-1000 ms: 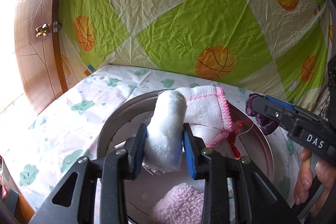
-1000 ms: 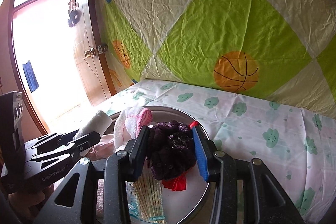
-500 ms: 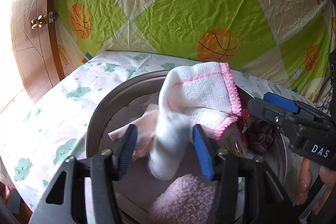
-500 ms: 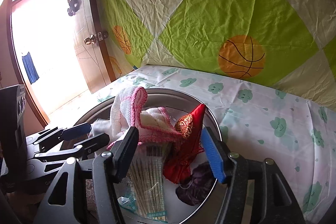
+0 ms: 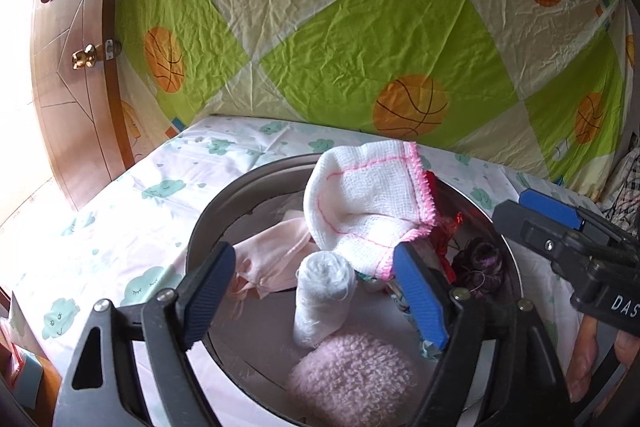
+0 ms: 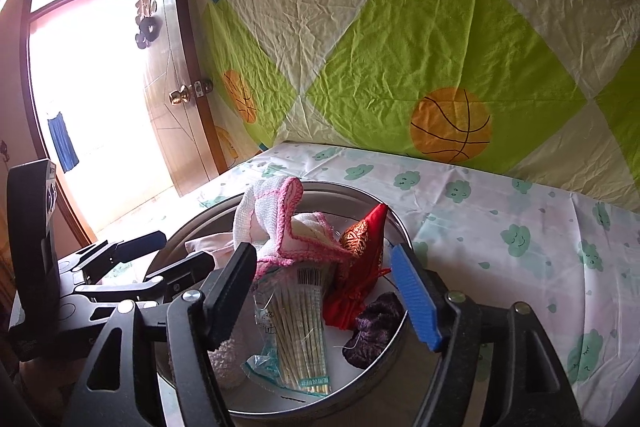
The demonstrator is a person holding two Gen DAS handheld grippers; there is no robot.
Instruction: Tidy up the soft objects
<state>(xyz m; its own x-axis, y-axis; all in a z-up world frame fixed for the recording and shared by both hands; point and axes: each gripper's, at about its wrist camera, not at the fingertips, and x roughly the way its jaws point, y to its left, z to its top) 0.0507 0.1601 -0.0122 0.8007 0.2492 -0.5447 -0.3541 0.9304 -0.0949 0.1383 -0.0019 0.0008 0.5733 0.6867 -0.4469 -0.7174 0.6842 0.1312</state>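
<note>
Left wrist view: spread, empty left gripper [image 5: 316, 297] over a white gauze roll [image 5: 322, 297]; right view alone shows the swab packet [image 6: 302, 327] under the released right gripper [image 6: 328, 293].

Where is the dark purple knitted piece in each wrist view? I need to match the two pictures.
Left wrist: the purple knitted piece lies right of centre, inside the metal basin, past the blue finger.
Right wrist: it lies low centre-right, by the basin's near wall.
Shared landmark: the pink-edged white cloth draped high in the basin.
</note>
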